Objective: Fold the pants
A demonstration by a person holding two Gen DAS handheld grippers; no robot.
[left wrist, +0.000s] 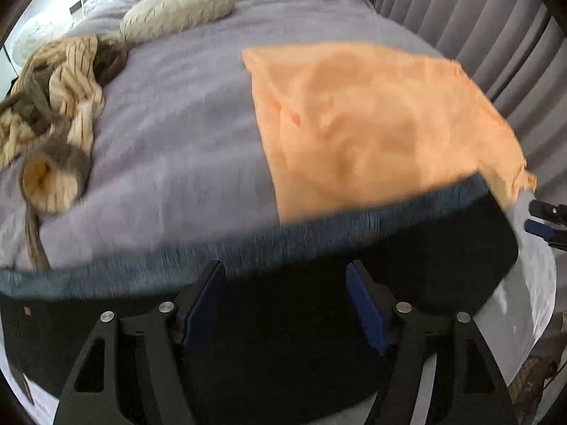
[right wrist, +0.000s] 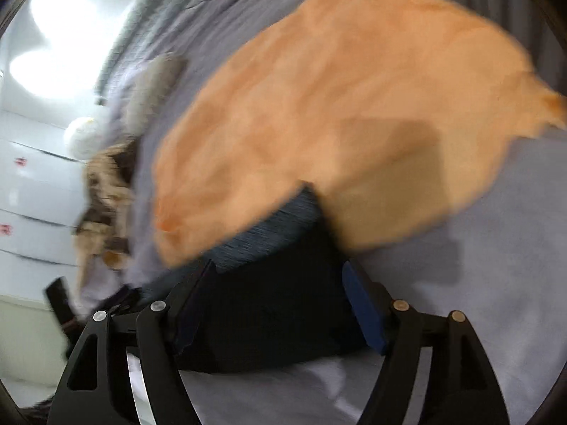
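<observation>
The orange pants lie spread on the lavender bed cover at the right, reaching the bed's near edge. They also fill the upper middle of the right wrist view, blurred by motion. My left gripper is open and empty, just short of the bed's dark edge. My right gripper is open and empty, over the bed's dark corner, close to the pants' near edge. Its fingers show at the far right of the left wrist view.
A heap of striped beige and brown clothes lies at the bed's left. A beige cushion sits near the head. Grey curtains hang on the right. White drawers stand at the left.
</observation>
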